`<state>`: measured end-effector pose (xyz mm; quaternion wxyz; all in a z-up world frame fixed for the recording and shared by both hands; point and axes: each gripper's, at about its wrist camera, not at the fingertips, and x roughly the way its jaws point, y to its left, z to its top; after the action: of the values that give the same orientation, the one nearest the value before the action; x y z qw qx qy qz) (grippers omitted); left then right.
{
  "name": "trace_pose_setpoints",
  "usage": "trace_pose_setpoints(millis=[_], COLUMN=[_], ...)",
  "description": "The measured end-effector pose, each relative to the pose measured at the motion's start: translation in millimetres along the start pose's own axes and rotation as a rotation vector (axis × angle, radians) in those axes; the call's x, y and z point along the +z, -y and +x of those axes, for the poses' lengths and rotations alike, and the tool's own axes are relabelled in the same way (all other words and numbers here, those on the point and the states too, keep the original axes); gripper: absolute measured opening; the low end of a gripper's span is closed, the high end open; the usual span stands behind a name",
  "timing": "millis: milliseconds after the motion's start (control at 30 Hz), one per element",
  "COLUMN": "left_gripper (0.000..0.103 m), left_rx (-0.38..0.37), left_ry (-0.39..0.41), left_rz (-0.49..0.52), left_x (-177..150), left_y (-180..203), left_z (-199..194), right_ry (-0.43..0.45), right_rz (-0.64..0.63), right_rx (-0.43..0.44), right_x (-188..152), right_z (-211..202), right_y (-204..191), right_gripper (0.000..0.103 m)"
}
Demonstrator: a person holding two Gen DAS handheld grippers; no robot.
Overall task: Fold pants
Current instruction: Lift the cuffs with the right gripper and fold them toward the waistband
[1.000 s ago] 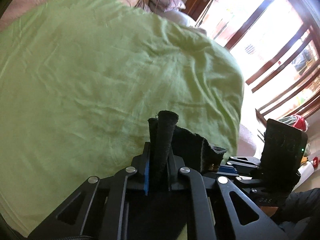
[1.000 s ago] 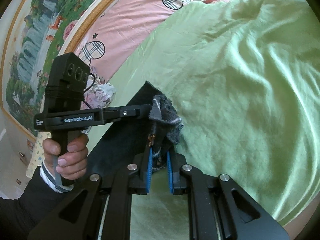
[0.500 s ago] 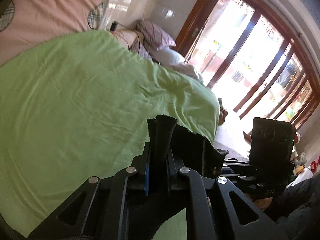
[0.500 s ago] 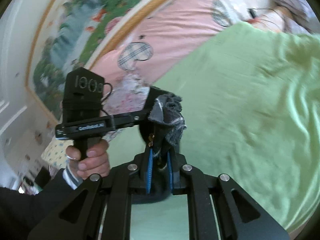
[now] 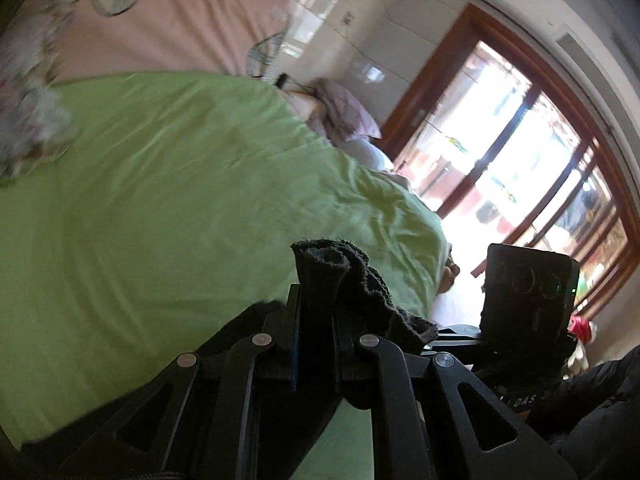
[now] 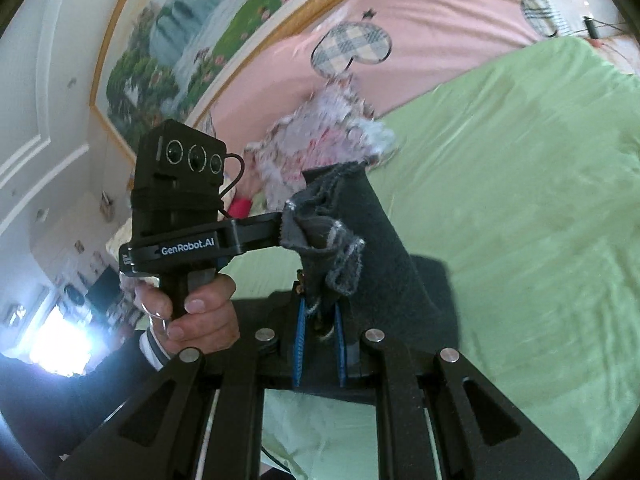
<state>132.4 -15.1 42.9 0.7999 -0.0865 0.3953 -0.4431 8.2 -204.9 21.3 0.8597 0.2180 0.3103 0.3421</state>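
Note:
The dark grey pants (image 6: pixel 384 240) hang between my two grippers, lifted above the green bedspread (image 6: pixel 520 200). My right gripper (image 6: pixel 320 320) is shut on a bunched edge of the pants, near a brass button. My left gripper (image 5: pixel 316 316) is shut on another bunched edge of the pants (image 5: pixel 320 272). In the right wrist view the left gripper (image 6: pixel 288 232) sits close by on the left, its fingers in the same cloth, with the hand on its handle. In the left wrist view the right gripper's camera block (image 5: pixel 528 292) shows at the right.
The green bedspread (image 5: pixel 180 208) covers the bed below. A pink sheet (image 6: pixel 440 20) and a floral pillow (image 6: pixel 320 140) lie at the head of the bed. A framed painting (image 6: pixel 208 40) hangs on the wall. Brown-framed windows (image 5: pixel 520 152) stand beyond the bed's far side.
Both grippers have risen and tilted up, carrying the pants higher off the bedspread. The wall, painting and windows have come into view. Both grips are unchanged.

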Motion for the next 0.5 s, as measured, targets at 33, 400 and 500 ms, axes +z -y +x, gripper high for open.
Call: trace_pose_setpoints(millis=[33, 400, 500], left_gripper=[0.011, 0.01, 0.007], left_rx=[0.004, 0.066, 0.096], left_ry=[0.005, 0.006, 0.002], left_rz=[-0.014, -0.172, -0.192], left_x=[-4.7, -59.1, -69.0], left_y=[-5.4, -56.5, -60.6], left_z=[-2.7, -9.8, -10.5], right_ry=[-0.014, -0.197, -0.239], right_rz=[-0.005, -0.012, -0.021], right_rx=[0.001, -0.015, -0.025], right_x=[-1.9, -21.2, -25.8], right_z=[6.1, 68.4, 77.1], right_y=[-1.0, -0.7, -0.6], right_gripper=[0.014, 0.014, 0.016])
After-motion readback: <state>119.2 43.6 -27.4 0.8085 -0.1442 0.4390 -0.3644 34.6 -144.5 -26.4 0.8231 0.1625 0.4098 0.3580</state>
